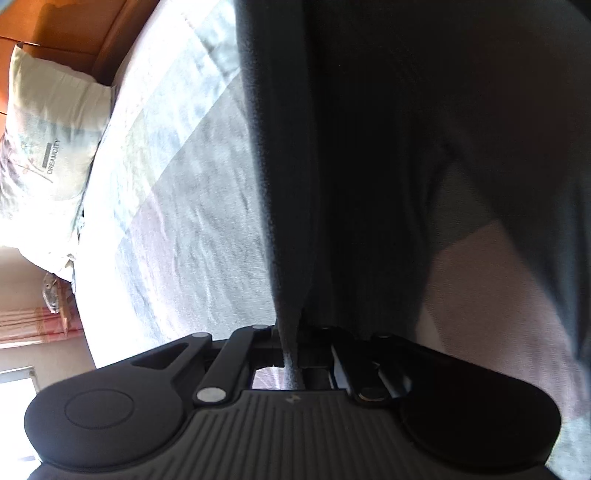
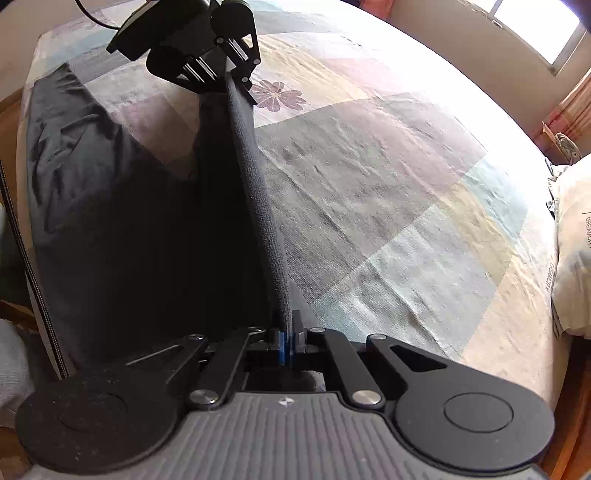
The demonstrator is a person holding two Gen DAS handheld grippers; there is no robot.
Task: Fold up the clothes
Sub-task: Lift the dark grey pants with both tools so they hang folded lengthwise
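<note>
The right gripper (image 2: 287,341) is clenched on the edge of a dark garment (image 2: 129,229), its blue-padded jaws pressed together with the hem running straight up out of them. From there the edge stretches taut across the frame to the left gripper (image 2: 236,79), which pinches the far end of the same hem above the bed. Below that line the cloth hangs in a broad dark sheet, its lower part draped and creased on the bedspread (image 2: 388,192) at the left.

In the left wrist view, the left gripper (image 1: 291,334) shows the same grasp from close up: a thick band of the garment (image 1: 369,166) rises from between its closed jaws and fills most of the picture, with a curved edge of cloth falling away to the right. Beyond lies the patchwork bedspread (image 1: 177,177) in pale grey, pink and green squares. Farther off, a pillow (image 1: 51,140) printed with lettering rests against a wooden headboard (image 1: 74,33). In the right wrist view, a bright window (image 2: 535,26) sits past the bed's far corner.
</note>
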